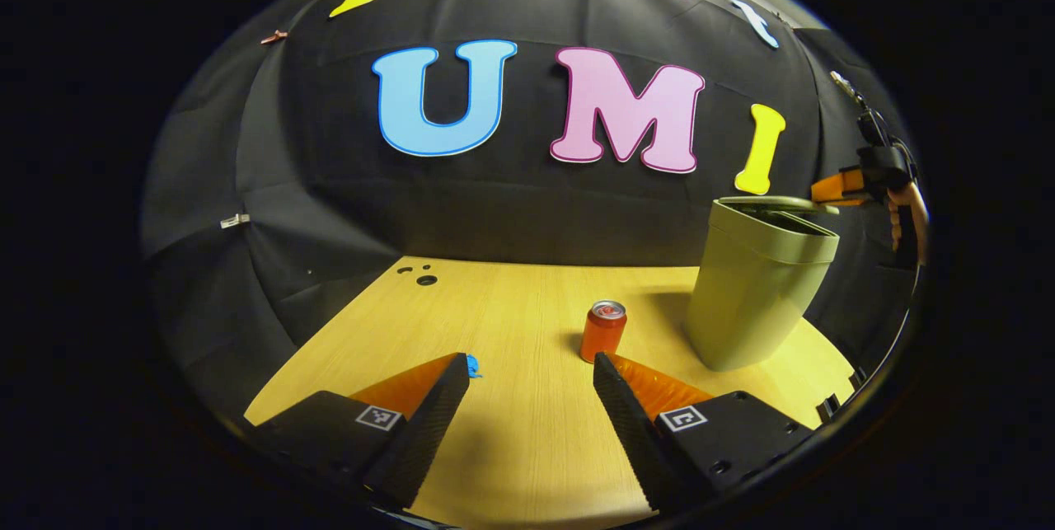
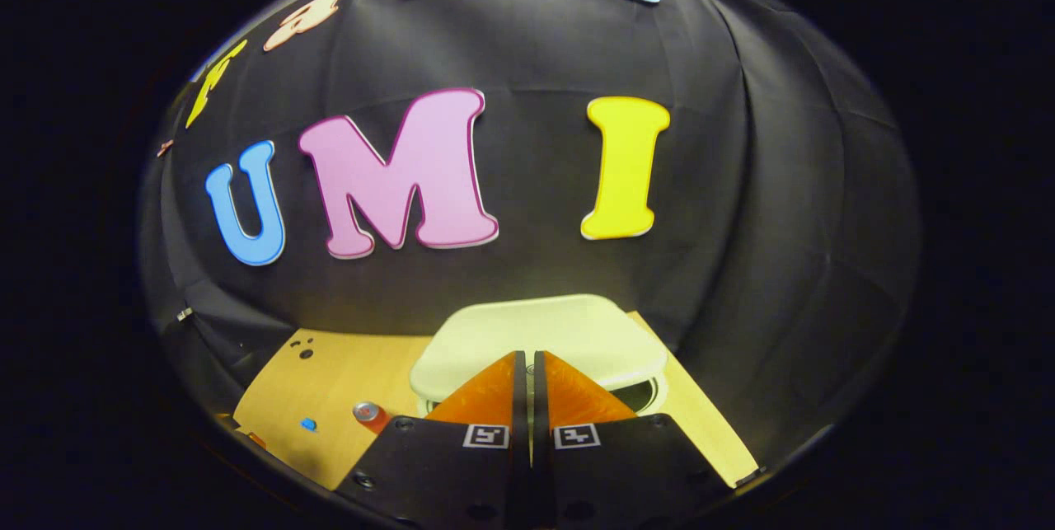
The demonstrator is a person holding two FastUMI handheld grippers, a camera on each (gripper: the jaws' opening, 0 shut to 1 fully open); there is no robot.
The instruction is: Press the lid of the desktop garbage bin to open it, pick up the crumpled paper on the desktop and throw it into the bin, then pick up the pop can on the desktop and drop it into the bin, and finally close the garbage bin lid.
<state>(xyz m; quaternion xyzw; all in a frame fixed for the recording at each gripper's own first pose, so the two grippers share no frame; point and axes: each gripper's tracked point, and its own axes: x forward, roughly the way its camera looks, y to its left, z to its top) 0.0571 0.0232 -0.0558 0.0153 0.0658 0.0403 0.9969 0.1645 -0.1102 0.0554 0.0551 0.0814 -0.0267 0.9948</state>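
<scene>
While the pop can (image 1: 603,330) stands upright on the bench (image 1: 511,431), just beside the foot of the garbage bin (image 1: 754,291), the task looks to be in its early or middle part. In the left gripper view the bin's lid (image 1: 775,204) seems raised a little at one edge, with a dark gap under it, so the opening press may be under way or just done; I cannot tell for sure. The right hand-held gripper (image 2: 527,365) has its fingers together, holding nothing, and sits right over the pale lid (image 2: 544,328), as if pressing it or about to. The left hand-held gripper (image 1: 532,369) has its fingers wide apart and empty, low over the bench and aimed toward the can. No crumpled paper can be made out on the bench, so it may already be in the bin, though the inside of the bin is hidden. A small blue mark (image 1: 473,365) lies on the wood near the left finger. By this reading, the can's pickup and drop, and closing the lid, are left.
</scene>
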